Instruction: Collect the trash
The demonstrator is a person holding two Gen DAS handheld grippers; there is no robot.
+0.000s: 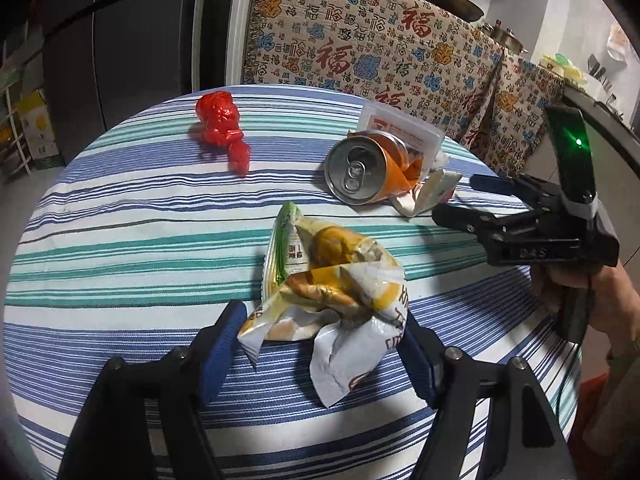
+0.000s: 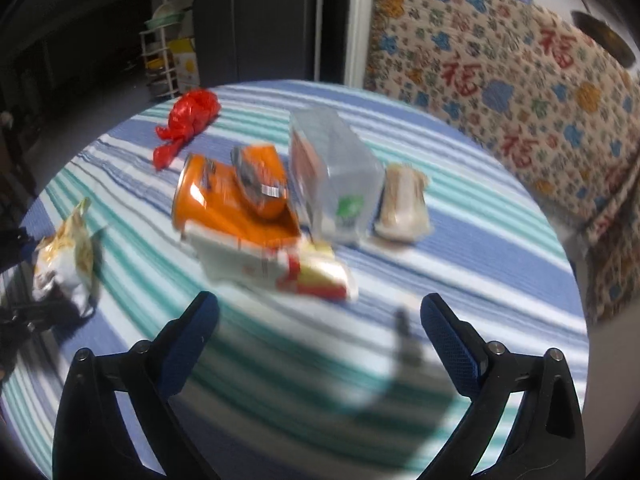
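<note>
A crumpled yellow-and-white snack bag point(image 1: 328, 280) lies on the striped tablecloth point(image 1: 120, 240) between the blue pads of my left gripper point(image 1: 322, 316). The jaws stand open around it and the pads do not visibly squeeze it. Farther back are a dented orange can point(image 1: 368, 168) on its side, a flattened white-and-red carton point(image 1: 424, 196), a clear plastic box point(image 1: 400, 128) and a balled red plastic bag point(image 1: 220, 128). My right gripper point(image 2: 319, 302) is open and empty, just short of the carton point(image 2: 288, 272) and the can point(image 2: 216, 196). The right wrist view is blurred.
A beige wrapped packet point(image 2: 404, 208) lies right of the clear box point(image 2: 336, 168). A patterned cloth point(image 1: 380, 48) hangs behind the round table, with pans above it. A dark fridge point(image 1: 132, 32) stands at the back left. A hand point(image 1: 608, 292) holds the right gripper point(image 1: 460, 198).
</note>
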